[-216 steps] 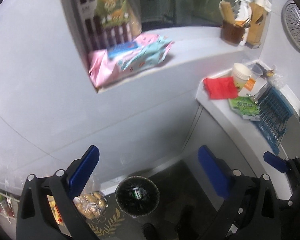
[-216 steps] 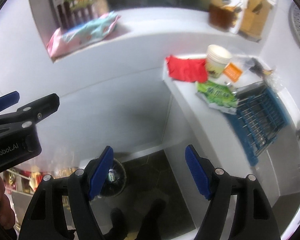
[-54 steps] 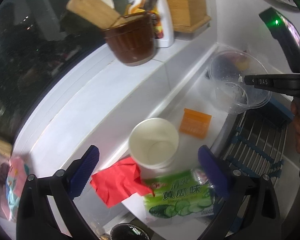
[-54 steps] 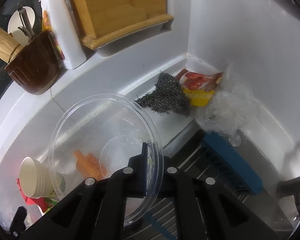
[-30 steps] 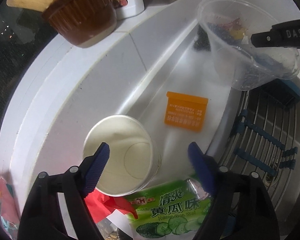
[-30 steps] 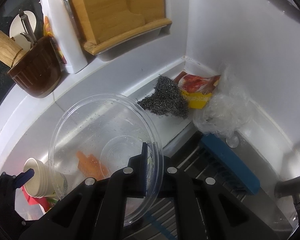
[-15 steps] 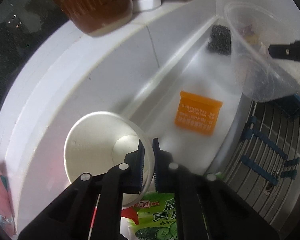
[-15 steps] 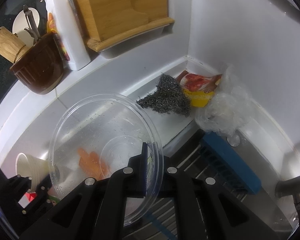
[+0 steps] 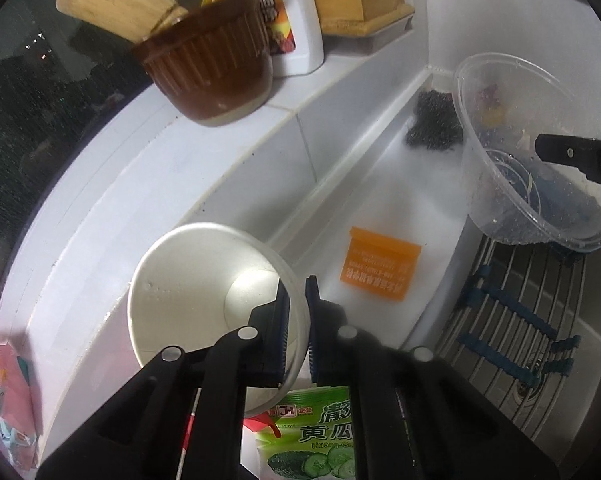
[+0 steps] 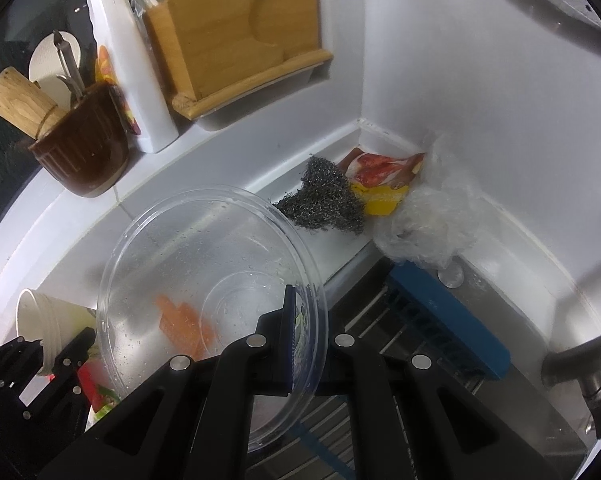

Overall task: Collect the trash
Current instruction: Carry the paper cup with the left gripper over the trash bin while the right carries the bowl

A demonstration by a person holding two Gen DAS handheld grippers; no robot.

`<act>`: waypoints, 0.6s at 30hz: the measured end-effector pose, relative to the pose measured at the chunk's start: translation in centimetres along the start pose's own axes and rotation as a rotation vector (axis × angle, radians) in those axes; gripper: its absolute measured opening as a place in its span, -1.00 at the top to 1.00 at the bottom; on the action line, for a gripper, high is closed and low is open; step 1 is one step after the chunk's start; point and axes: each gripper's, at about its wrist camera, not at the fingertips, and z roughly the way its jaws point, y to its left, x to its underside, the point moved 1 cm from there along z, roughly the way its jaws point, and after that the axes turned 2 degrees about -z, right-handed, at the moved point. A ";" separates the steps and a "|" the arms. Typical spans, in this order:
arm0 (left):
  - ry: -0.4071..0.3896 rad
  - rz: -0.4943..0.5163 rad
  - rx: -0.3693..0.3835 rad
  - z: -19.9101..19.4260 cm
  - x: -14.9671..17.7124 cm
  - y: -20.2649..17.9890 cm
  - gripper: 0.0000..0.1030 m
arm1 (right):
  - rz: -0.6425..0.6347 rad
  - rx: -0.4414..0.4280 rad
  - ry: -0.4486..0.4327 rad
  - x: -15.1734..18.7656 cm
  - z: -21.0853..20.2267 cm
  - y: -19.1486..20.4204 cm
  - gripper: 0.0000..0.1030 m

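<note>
My left gripper (image 9: 297,322) is shut on the rim of a white paper cup (image 9: 192,284), which hangs tilted above the white counter (image 9: 396,200). That cup (image 10: 40,324) also shows at the lower left of the right wrist view. My right gripper (image 10: 300,336) is shut on the rim of a clear plastic bowl (image 10: 204,280), the same bowl (image 9: 532,160) at the right of the left wrist view. An orange card (image 9: 380,264) lies flat on the counter. A green cucumber snack packet (image 9: 316,432) and a scrap of red wrapper (image 9: 264,424) lie below the cup.
A brown utensil crock (image 9: 208,72), a white bottle (image 10: 128,80) and a wooden block (image 10: 236,32) stand on the ledge. Steel wool (image 10: 324,200), a red-yellow wrapper (image 10: 380,176) and crumpled clear plastic (image 10: 428,216) fill the corner. A blue-trimmed wire rack (image 9: 516,320) sits in the sink.
My left gripper shut on the paper cup's rim and lifted it a little, tilting it. The right gripper kept still, holding the clear bowl.
</note>
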 end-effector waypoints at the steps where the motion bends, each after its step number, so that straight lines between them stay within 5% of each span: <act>1: -0.003 0.001 0.003 -0.2 -0.1 0.0 0.83 | 0.000 0.000 -0.005 0.1 -0.3 -0.1 0.92; 18: -0.141 -0.072 0.073 -9.1 -0.7 1.4 0.83 | 0.052 0.026 -0.105 2.4 -8.9 -1.5 0.92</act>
